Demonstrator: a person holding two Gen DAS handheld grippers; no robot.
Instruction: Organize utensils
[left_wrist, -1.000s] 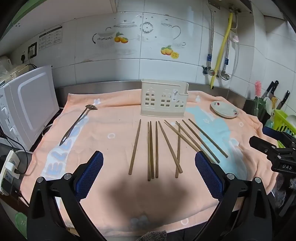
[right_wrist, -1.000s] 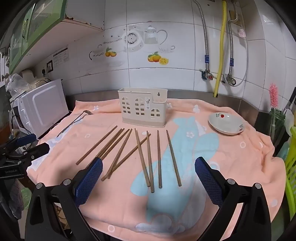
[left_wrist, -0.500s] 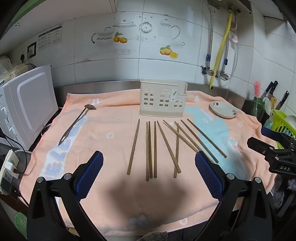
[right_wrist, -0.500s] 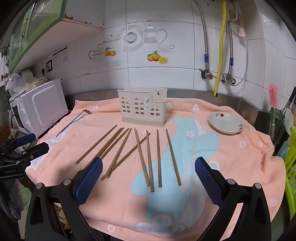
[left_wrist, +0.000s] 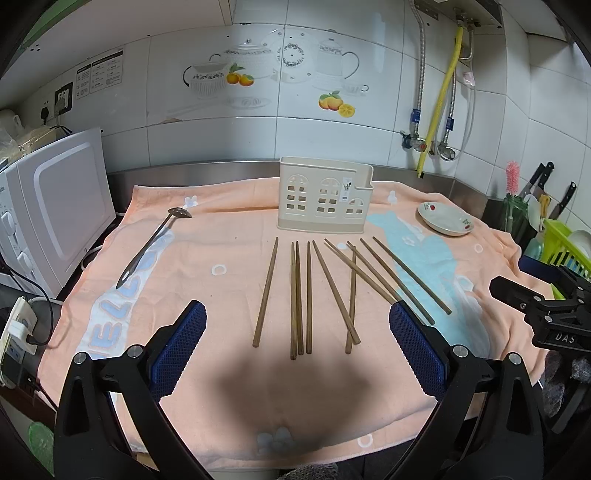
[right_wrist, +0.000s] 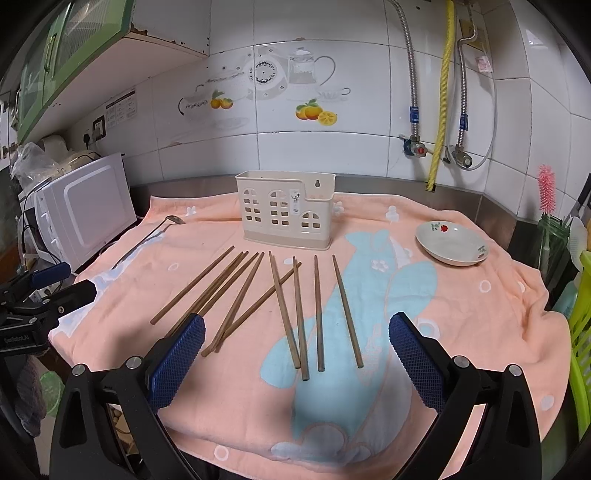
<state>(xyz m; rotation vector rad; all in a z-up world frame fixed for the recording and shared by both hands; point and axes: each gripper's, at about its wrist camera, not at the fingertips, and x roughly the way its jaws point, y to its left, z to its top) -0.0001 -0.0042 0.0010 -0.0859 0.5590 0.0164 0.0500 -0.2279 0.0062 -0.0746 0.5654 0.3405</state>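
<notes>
Hardly shifted from a moment ago, just a slight drift of both views across the counter. Left gripper (left_wrist: 295, 341) and right gripper (right_wrist: 295, 341) spread wide, gripping nothing, blue cross-hatched pads (left_wrist: 179, 345) over the near towel edge. Slim wooden chopsticks (left_wrist: 308, 297) loosely fanned on the soft peach terry towel (left_wrist: 229, 391), a few crossing. Behind them, upright, a cream plastic utensil holder (left_wrist: 325, 201) with window cutouts; slotted metal spoon (left_wrist: 153, 245) lying left, shallow ceramic dish (right_wrist: 452, 243) right
</notes>
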